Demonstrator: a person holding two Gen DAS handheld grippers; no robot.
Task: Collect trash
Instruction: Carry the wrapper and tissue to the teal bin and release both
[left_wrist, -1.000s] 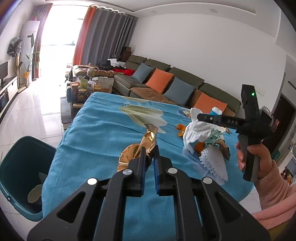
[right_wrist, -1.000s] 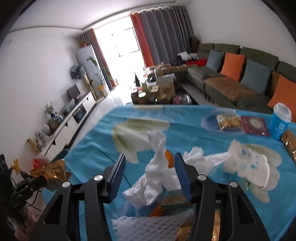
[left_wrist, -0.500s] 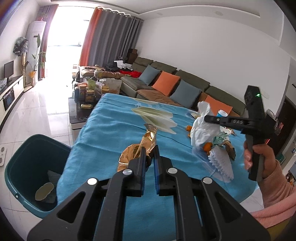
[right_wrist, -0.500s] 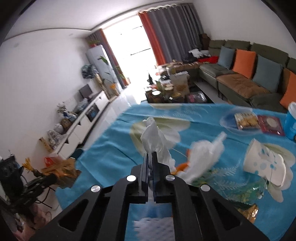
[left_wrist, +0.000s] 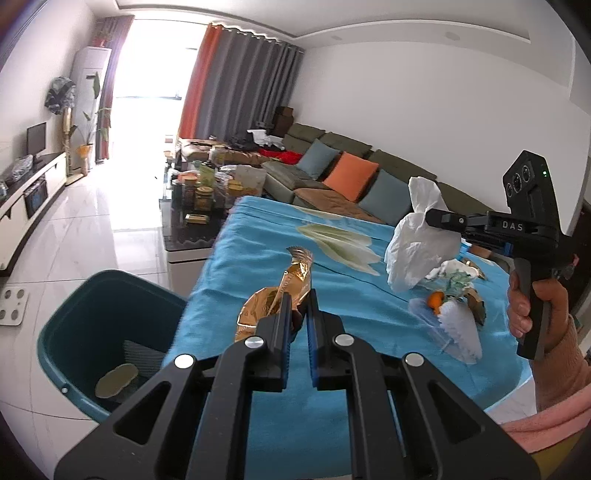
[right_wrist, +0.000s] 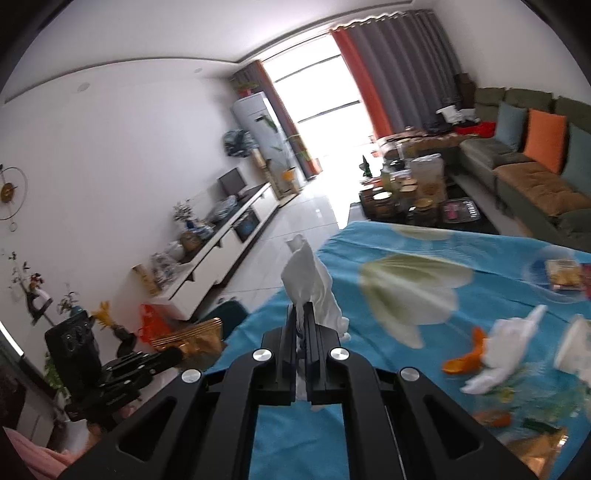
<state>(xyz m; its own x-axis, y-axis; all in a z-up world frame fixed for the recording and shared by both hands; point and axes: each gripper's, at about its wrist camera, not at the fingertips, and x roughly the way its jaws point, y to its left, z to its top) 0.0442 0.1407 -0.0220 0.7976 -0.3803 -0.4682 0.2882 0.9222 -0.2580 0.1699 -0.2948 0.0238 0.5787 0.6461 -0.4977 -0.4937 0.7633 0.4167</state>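
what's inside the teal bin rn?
Inside the teal bin, the left wrist view shows one flat olive-tan piece on the bottom beside a grey ribbed patch. The near wall and the tablecloth edge hide the rest.

White walls and a pale tiled floor (left_wrist: 92, 229). A green sofa (left_wrist: 332, 173) faces a low cabinet (right_wrist: 229, 240). Daylight floods through the curtained window (left_wrist: 147, 62).

left wrist: close behind own fingers, angled down over near edge of blue-cloth table (left_wrist: 332, 258), facing sofa (left_wrist: 351, 166) | right wrist: same table, facing window, TV wall | shared: table, sofa, each other's gripper
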